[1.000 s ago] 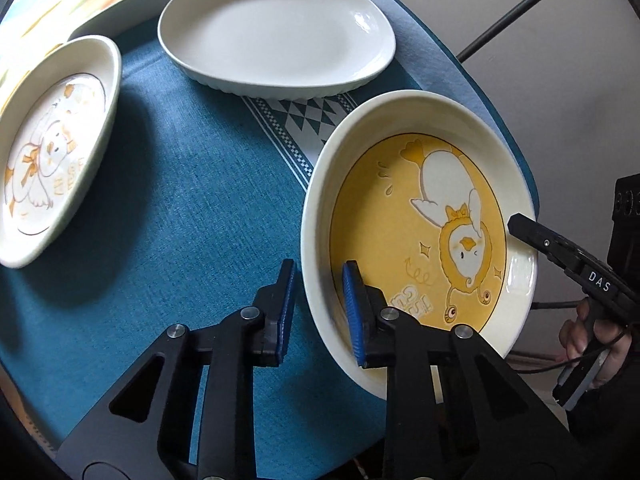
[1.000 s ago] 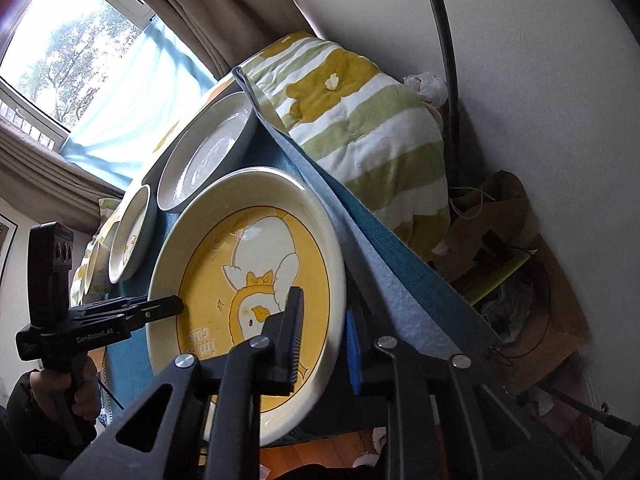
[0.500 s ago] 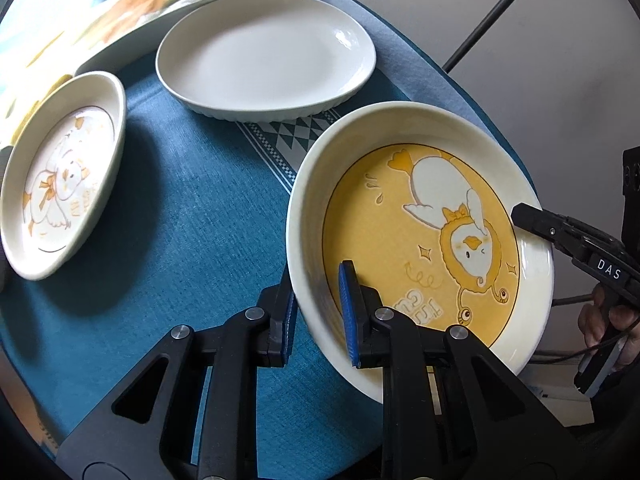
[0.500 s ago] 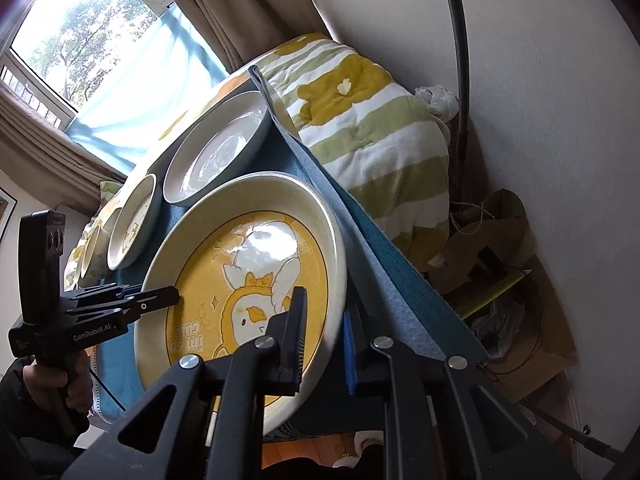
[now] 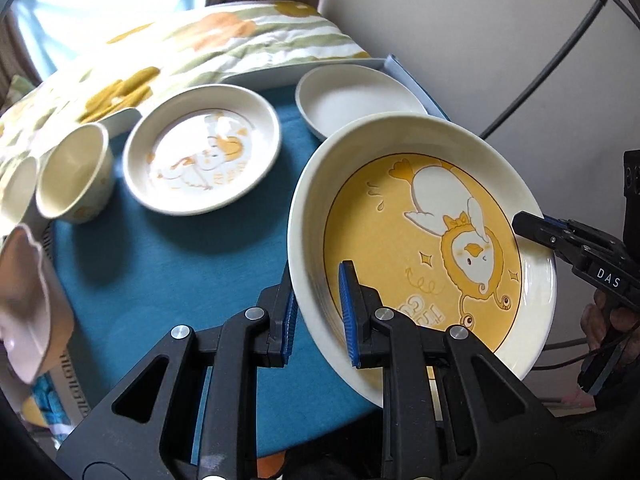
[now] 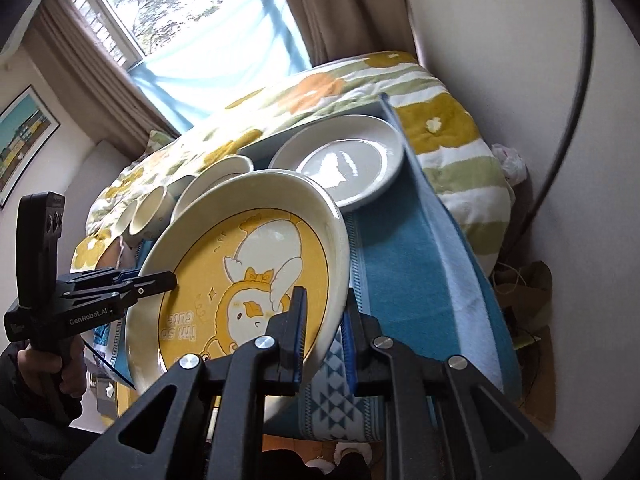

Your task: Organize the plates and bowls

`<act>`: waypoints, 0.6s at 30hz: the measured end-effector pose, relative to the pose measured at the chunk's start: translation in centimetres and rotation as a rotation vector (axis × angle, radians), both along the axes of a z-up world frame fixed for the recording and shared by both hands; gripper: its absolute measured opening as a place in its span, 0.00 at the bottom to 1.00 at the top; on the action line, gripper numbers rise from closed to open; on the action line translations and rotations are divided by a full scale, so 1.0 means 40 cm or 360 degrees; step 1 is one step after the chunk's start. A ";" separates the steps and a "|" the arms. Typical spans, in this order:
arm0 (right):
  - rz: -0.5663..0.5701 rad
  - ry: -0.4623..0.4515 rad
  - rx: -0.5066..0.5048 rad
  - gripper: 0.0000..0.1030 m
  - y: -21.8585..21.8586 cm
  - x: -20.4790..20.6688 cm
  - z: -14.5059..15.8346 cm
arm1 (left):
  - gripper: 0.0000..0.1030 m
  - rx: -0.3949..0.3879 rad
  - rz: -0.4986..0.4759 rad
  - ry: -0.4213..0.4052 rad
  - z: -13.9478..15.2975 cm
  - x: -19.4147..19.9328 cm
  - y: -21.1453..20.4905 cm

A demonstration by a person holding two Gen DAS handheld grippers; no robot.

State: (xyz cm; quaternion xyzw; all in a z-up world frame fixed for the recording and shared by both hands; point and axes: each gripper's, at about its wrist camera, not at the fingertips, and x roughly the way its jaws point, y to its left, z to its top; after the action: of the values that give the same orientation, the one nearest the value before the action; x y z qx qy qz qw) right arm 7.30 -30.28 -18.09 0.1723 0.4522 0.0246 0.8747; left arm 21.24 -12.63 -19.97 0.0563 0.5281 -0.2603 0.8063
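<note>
Both tongs clamp the yellow plate point(image 5: 420, 240) by opposite rims: left gripper point(image 5: 318, 314), right gripper point(image 6: 322, 334); its underside is hidden.

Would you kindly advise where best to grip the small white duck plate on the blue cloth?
Probably the raised rim of the small duck plate, one finger inside and one outside, coming from its near side; it lies flat on the blue cloth, leaving no underside edge exposed.

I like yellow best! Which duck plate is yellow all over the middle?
The big yellow-centred duck plate, held tilted by both tools. The smaller duck plate lying on the blue cloth has a white middle.
</note>
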 end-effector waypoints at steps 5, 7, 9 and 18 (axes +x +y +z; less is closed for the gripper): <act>0.0228 -0.0005 0.0014 0.15 0.126 0.062 0.013 | 0.17 0.0025 0.0206 -0.0027 0.033 -0.017 0.163; 0.0311 0.0006 0.0030 0.15 0.182 0.081 0.002 | 0.17 0.0043 0.0277 -0.0033 0.036 -0.026 0.233; 0.0395 0.0029 0.0047 0.14 0.238 0.099 -0.019 | 0.17 0.0055 0.0342 -0.0027 0.029 -0.032 0.300; 0.0595 0.0143 0.0072 0.14 0.452 0.161 -0.148 | 0.17 0.0102 0.0524 0.0085 -0.113 -0.048 0.502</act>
State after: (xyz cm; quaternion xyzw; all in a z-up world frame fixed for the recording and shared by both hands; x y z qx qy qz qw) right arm 13.74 -12.20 -24.02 0.1060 0.5143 0.1891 0.8298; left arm 19.31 7.46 -24.49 -0.0123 0.5595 -0.1093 0.8215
